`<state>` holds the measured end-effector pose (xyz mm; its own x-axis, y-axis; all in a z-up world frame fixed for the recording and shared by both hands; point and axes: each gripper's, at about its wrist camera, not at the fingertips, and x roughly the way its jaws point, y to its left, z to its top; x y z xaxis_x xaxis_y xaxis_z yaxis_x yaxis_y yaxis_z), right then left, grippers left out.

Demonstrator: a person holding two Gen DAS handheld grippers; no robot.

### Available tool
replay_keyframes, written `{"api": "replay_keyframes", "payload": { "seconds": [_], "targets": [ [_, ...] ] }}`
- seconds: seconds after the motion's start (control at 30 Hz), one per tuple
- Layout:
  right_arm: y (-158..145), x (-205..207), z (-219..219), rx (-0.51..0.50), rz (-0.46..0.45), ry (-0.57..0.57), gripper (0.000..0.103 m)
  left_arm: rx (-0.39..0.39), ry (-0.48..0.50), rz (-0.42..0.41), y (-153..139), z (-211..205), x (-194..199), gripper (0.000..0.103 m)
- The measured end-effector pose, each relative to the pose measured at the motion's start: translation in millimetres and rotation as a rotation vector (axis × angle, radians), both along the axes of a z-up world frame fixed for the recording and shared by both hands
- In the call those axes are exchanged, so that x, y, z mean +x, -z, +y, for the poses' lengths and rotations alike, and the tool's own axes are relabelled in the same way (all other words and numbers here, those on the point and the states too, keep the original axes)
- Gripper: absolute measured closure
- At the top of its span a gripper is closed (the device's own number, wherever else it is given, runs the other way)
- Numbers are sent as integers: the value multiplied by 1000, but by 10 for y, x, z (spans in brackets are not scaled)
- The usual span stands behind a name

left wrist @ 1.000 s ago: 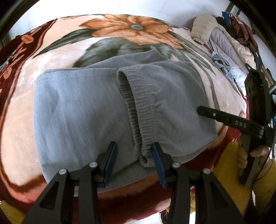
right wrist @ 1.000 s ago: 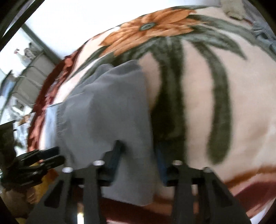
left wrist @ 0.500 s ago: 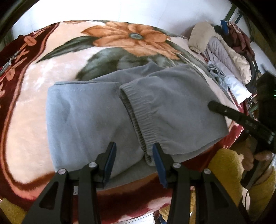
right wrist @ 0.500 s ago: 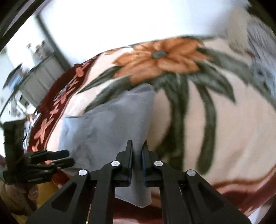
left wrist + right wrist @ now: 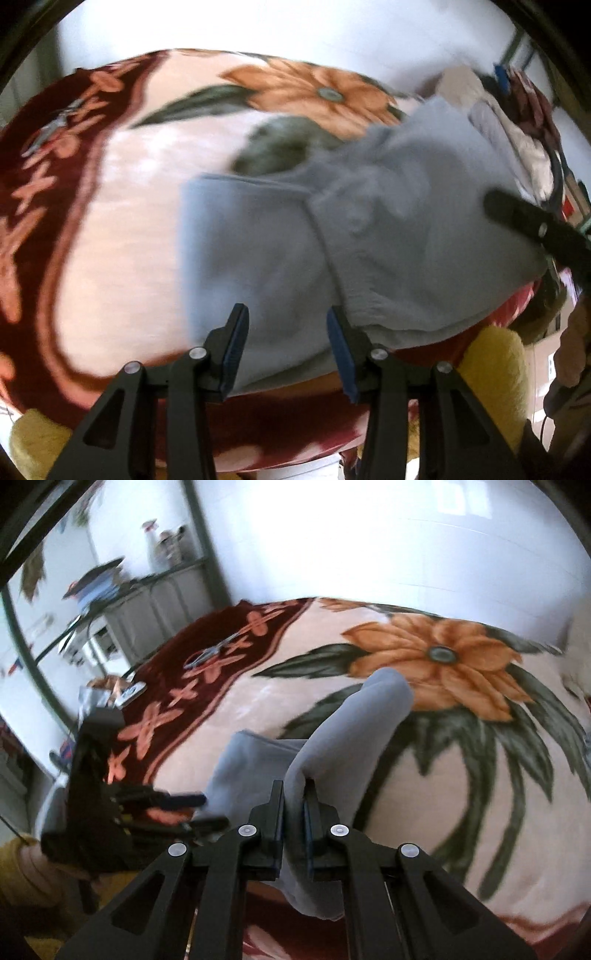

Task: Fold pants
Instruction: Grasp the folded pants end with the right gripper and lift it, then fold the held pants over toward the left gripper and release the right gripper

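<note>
Above floral blanket [image 5: 258, 701]: right tool [image 5: 294, 805] angled down, clamping grey pants [image 5: 351, 738] fold; left tool [image 5: 286, 332] half-open, empty.

blur: pants [image 5: 369, 236] smeared | hidden: blanket [image 5: 122, 229] under them | shelf clutter [image 5: 162, 542] perhaps bottles

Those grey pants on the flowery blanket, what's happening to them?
A person holding a gripper in each hand is folding the pants on the blanket. The right gripper is shut on a fold of the grey cloth and holds it up off the blanket. The left gripper hovers open over the pants' near edge, gripping nothing. The fold isn't finished yet.
</note>
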<state>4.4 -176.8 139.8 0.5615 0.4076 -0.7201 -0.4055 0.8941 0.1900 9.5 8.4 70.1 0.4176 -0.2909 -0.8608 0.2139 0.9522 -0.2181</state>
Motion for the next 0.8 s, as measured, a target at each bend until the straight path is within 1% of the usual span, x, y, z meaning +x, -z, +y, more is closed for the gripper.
{"api": "replay_keyframes", "payload": {
  "seconds": [0.17,0.27,0.37,0.43,0.57,0.67,0.77,0.8],
  "targets": [
    [60,104,403,-61,32,-83,94,14,-105,-26,-70,464,-14,57],
    [160,169,665,-92,60,-141,94,-21,-164,-11,-28,702,-24,57],
    [280,206,942,-119,83,-198,94,-48,-200,3,28,864,-21,57],
    [358,228,1087,-120,103,-228,94,-55,-210,4,46,942,-37,57],
    [572,308,1325,-111,161,-273,94,-53,-215,0,61,968,-24,57],
    [745,380,1439,-126,192,-282,94,-45,-213,4,79,973,-22,57],
    [909,467,1464,-95,247,-267,93,-42,-214,7,93,980,-7,57],
    [935,491,1459,-80,258,-258,91,-43,-215,8,94,981,-6,57]
  ]
}}
